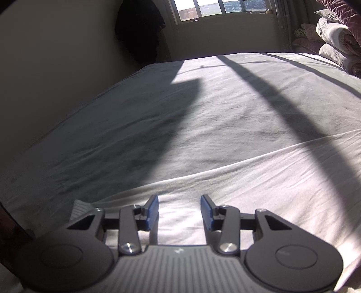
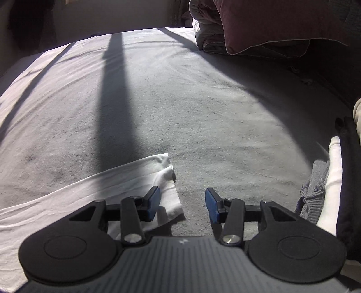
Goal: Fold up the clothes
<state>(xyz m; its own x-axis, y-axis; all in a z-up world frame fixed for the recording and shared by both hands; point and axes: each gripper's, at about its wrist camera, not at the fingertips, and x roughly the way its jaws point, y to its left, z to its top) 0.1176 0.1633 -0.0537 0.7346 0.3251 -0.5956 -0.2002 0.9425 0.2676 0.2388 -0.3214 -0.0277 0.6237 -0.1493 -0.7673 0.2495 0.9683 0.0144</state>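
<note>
While we hold both grippers low over the bed (image 2: 203, 108), the white cloth (image 2: 79, 191) lies flat along its near edge, long axis running left to right, its cut end pointing right. It is thin, soft and faintly creased on a grey, napped sheet. Our left gripper (image 1: 179, 213) hangs spread above the cloth, pinching nothing. Our right gripper (image 2: 182, 206) is spread too, one blue pad over the cloth's end, nothing between. Only the right view shows grey knitwear (image 2: 313, 193) at the right edge; only the left shows a window (image 1: 221, 9).

A home bedroom, it seems: bed (image 1: 203, 112), stacked quilts (image 1: 334, 45), window (image 1: 216, 9).
</note>
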